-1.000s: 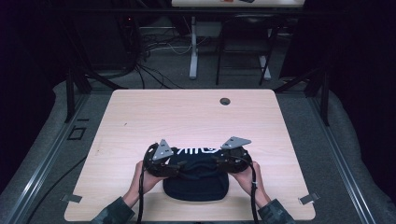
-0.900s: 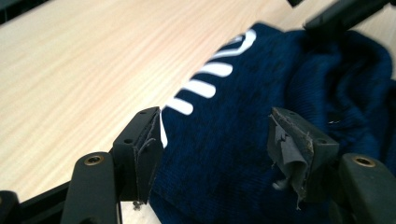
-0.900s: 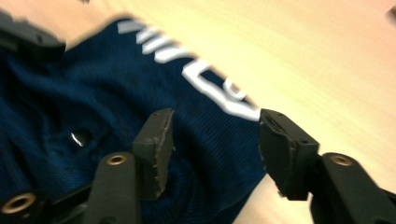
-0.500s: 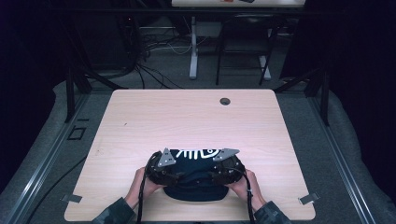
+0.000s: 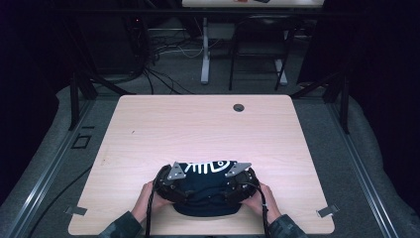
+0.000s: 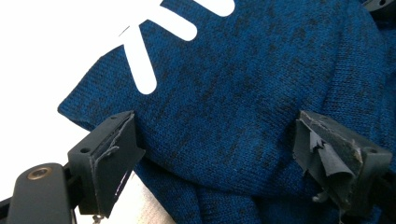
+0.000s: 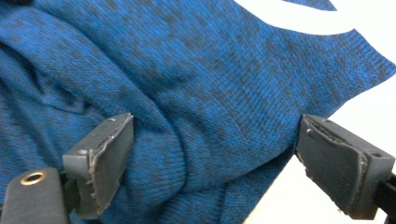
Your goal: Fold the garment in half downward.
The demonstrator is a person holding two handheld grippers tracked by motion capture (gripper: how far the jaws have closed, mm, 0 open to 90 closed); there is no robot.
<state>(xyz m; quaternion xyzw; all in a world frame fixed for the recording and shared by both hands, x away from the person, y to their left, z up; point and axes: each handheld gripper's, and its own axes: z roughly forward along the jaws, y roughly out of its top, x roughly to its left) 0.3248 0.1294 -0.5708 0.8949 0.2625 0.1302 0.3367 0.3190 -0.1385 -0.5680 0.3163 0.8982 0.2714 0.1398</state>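
The blue knit garment (image 5: 205,191) is lying bunched at the 6 o'clock edge of the counter (image 5: 198,129), its white printed design (image 5: 208,166) facing up toward 12 o'clock. Being knitted, it is probably handling as soft, light and floppy, sagging and stretching wherever it is lifted, so a thick fold or a ribbed hem is looking like the safest place to pinch. The left tool (image 6: 215,154) is sitting at the garment's 9 o'clock side and the right tool (image 7: 210,158) at its 3 o'clock side. Both have just been opening, and their jaws are now standing wide, with cloth lying between them but not being pressed
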